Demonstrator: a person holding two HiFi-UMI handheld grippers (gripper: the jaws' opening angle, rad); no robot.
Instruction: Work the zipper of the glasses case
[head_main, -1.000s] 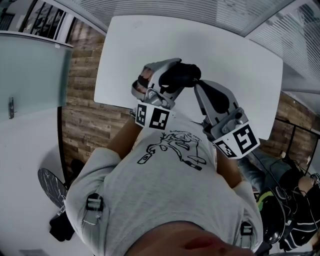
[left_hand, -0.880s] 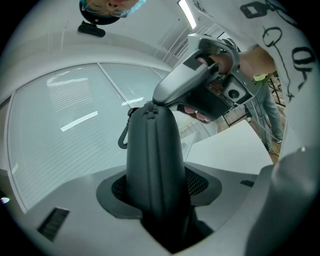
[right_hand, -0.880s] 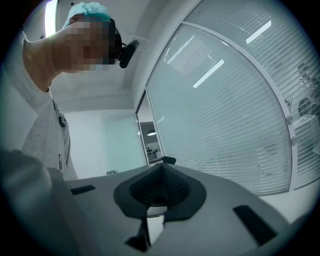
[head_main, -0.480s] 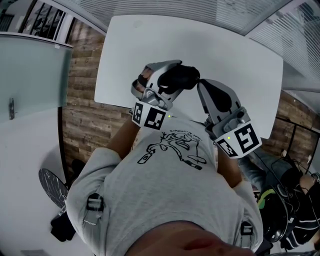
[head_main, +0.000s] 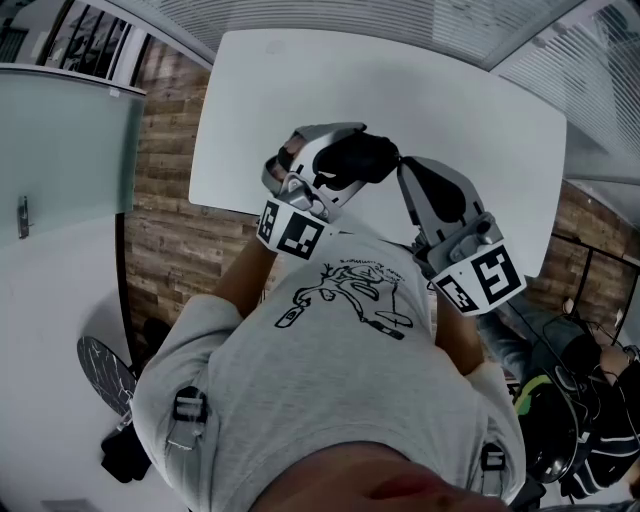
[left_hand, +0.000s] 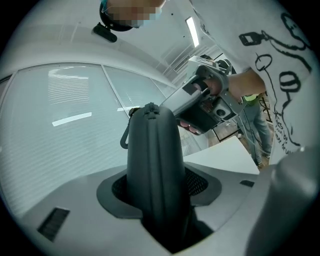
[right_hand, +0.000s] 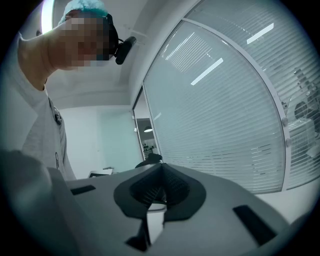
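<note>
The black glasses case (head_main: 358, 157) is held above the white table (head_main: 470, 110). My left gripper (head_main: 335, 150) is shut on it. In the left gripper view the case (left_hand: 152, 150) stands up between the jaws, with a thin black loop (left_hand: 125, 136) hanging at its left. My right gripper (head_main: 402, 166) is shut, its tips against the case's right end. In the right gripper view the pads (right_hand: 172, 187) meet at their tips, with a dark bit of the case (right_hand: 150, 160) just beyond. Whether a zipper pull is pinched between them is hidden.
The person's grey printed T-shirt (head_main: 340, 340) fills the lower head view, close behind both grippers. A glass partition with blinds (right_hand: 225, 110) stands beyond the table. Wood-pattern floor (head_main: 165, 240) shows left of the table, and another seated person (head_main: 590, 400) is at lower right.
The left gripper has turned a little, its marker cube shifting left and up. The right gripper's tips have edged slightly towards the case's end. The case stays held.
</note>
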